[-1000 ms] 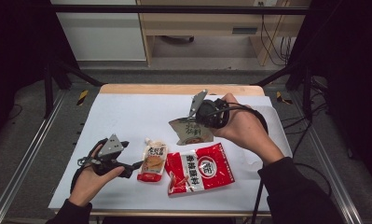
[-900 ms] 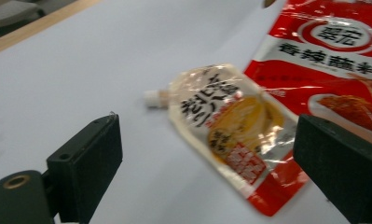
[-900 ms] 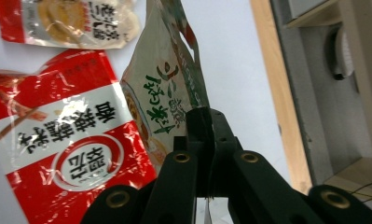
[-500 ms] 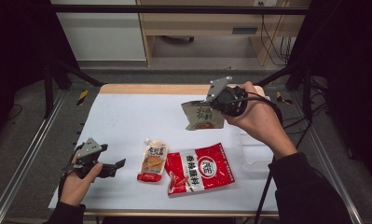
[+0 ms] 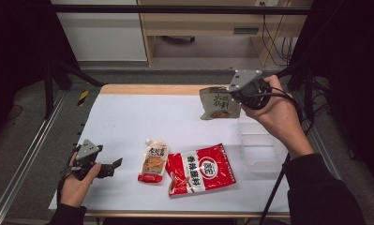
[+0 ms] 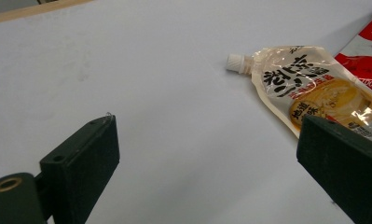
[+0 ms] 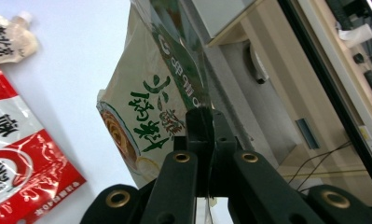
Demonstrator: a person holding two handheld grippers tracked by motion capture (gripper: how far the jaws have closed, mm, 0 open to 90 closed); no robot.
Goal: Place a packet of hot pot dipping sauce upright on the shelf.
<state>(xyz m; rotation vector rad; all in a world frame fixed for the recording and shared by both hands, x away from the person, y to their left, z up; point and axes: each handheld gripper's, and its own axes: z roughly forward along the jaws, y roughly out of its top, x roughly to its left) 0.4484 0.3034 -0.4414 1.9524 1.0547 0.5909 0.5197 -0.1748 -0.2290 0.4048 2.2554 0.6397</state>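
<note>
Upper right of the frame: right gripper [image 5: 231, 101], fingers clamping a beige pouch [image 5: 216, 103] above a clear tub [image 5: 259, 150]; lower centre, spouted pouch [image 5: 153, 161] and red packet [image 5: 201, 168] on the bench [image 5: 142, 122]; left gripper [image 5: 110, 166], fingers wide.

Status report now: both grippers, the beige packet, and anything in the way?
Right gripper shut on beige packet, held above table's far right. Left gripper open, nothing between jaws, beside spout pouch. Clear container below right hand; no obstruction seen.

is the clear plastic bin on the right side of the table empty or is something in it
Empty. In the high view the clear bin shows only the white table through its walls.
</note>
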